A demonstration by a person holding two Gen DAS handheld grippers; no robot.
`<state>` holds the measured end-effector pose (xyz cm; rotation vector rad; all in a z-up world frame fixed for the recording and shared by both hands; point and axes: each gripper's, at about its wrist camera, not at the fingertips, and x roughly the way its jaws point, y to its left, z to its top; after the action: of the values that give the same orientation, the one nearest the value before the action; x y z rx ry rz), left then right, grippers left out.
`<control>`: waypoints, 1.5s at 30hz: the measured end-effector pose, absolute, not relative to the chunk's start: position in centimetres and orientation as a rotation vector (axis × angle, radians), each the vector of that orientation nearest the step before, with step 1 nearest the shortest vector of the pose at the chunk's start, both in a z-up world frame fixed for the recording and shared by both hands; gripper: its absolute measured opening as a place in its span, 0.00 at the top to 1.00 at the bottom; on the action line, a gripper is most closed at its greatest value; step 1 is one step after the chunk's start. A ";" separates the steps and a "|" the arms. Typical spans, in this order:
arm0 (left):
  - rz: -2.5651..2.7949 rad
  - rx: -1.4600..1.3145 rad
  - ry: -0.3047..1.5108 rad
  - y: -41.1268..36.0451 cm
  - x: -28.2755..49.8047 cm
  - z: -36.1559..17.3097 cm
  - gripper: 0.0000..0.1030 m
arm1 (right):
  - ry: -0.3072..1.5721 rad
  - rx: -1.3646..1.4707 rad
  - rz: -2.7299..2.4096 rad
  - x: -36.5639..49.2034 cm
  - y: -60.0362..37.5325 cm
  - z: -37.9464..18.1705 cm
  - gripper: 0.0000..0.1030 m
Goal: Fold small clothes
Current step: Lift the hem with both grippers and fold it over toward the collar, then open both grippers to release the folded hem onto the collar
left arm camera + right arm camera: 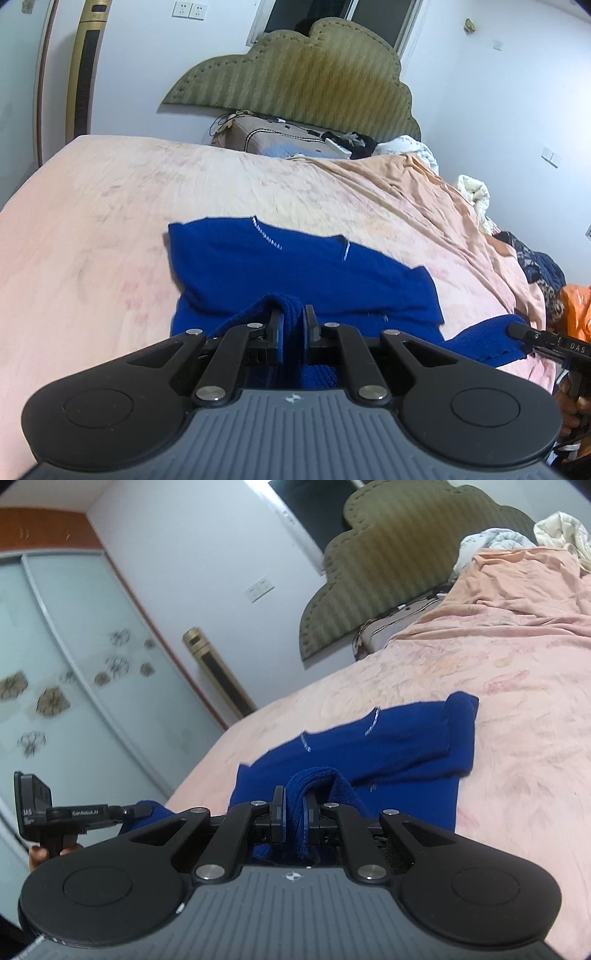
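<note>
The left tool (293,325) was closed on a bunched fold of the blue knit garment (295,269), its two pads pinching the ribbed hem at the near edge of the bed (110,192). The right tool (294,808) was likewise clamped on another bunch of the same hem, further along that near edge. In the left wrist view the right tool (517,330) showed at the right, its tip buried in blue cloth, with a hand (570,400) below it. Between the two grips the garment's near edge was raised off the pink bedsheet (517,701), while the rest lay flat toward the middle of the bed, one sleeve (436,738) folded across the body. Beyond, at the head edge, stood a green padded headboard (295,74).
</note>
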<state>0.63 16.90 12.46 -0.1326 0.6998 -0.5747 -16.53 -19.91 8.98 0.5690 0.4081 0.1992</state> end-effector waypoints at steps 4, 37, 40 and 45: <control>-0.573 -0.115 0.710 15.7 3.1 12.9 0.91 | 0.396 0.612 0.174 -14.4 -20.9 9.0 0.88; -0.213 -0.098 0.839 8.8 25.7 3.7 0.45 | 0.327 0.678 -0.255 7.0 -27.0 2.5 0.45; -0.197 -0.037 0.802 7.9 24.5 4.2 0.45 | 0.403 0.624 -0.058 8.2 -25.3 2.5 0.30; -0.239 0.126 0.732 4.7 22.1 4.4 0.36 | 0.563 0.590 -0.036 11.3 -23.8 0.0 0.30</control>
<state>22.12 4.73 4.41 0.1258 0.7321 -0.2388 11.27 -23.83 -0.05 0.5904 0.5635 -0.0361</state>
